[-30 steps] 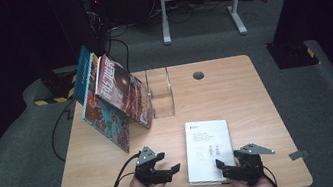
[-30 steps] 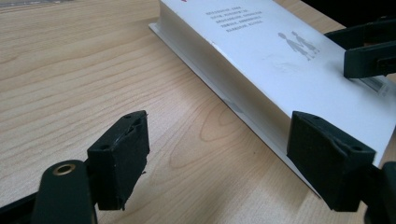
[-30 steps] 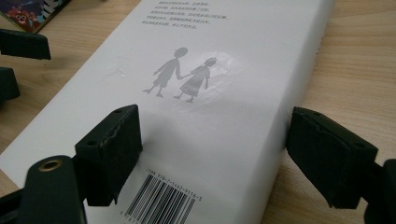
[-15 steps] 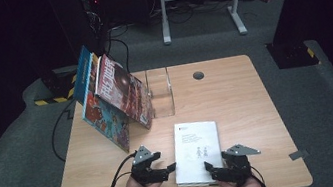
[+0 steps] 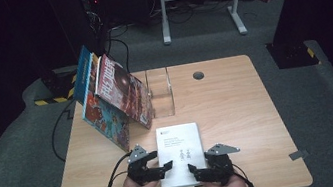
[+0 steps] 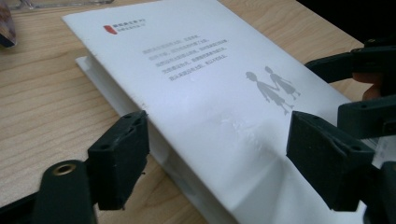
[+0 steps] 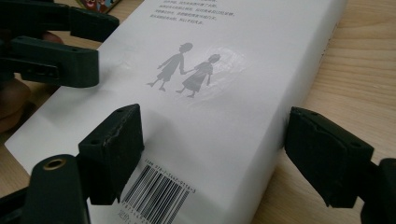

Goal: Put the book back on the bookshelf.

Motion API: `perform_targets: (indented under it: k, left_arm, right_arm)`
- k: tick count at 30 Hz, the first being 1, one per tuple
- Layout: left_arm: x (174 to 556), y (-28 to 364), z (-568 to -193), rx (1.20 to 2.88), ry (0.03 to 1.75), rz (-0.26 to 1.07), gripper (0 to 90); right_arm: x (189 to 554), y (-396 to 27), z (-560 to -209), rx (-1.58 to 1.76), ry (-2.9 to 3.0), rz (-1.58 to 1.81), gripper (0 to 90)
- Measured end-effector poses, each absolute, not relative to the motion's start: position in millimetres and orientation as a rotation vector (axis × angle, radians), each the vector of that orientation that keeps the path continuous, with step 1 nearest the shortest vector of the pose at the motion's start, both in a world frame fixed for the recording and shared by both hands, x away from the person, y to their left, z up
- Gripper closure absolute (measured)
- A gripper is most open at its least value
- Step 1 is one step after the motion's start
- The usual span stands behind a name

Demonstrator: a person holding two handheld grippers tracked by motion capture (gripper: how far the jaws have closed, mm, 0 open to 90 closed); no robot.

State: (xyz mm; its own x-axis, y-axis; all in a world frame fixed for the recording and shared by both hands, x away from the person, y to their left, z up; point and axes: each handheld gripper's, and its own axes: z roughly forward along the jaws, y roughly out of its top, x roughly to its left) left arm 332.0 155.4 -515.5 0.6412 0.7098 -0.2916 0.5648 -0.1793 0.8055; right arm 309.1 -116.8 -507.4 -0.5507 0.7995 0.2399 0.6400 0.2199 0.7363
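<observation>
Now, from the left: colourful books lean against a clear stand at the desk's far side. The left gripper, fingers spread, straddles the white book's left edge; the right gripper, fingers equally spread, brackets its right. The book lies flat at the near edge, nothing pinched, so lifting and shelving look undone.

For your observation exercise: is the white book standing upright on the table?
No, the white book lies flat on the table, back cover up.
</observation>
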Motion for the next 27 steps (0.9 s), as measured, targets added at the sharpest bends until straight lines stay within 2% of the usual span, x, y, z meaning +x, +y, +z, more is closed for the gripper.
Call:
perform_targets:
  k: [12, 16, 23, 27]
  left_arm:
    - [336.8, 155.7, -521.1, 1.846, 1.052, 0.124, 22.4]
    - [336.6, 153.0, -521.6, 1.856, 1.038, 0.107, 23.4]
    - [340.3, 152.9, -523.9, 1.843, 1.055, 0.046, 21.7]
    - [339.9, 149.1, -523.4, 1.84, 1.069, 0.069, 20.0]
  right_arm:
    - [309.1, -118.2, -510.5, 1.366, 2.295, 1.287, 19.6]
    - [306.5, -122.2, -511.4, 1.366, 2.293, 1.311, 23.1]
    - [300.8, -130.1, -510.5, 1.367, 2.296, 1.312, 24.7]
    - [301.0, -131.2, -510.9, 1.364, 2.297, 1.317, 24.7]
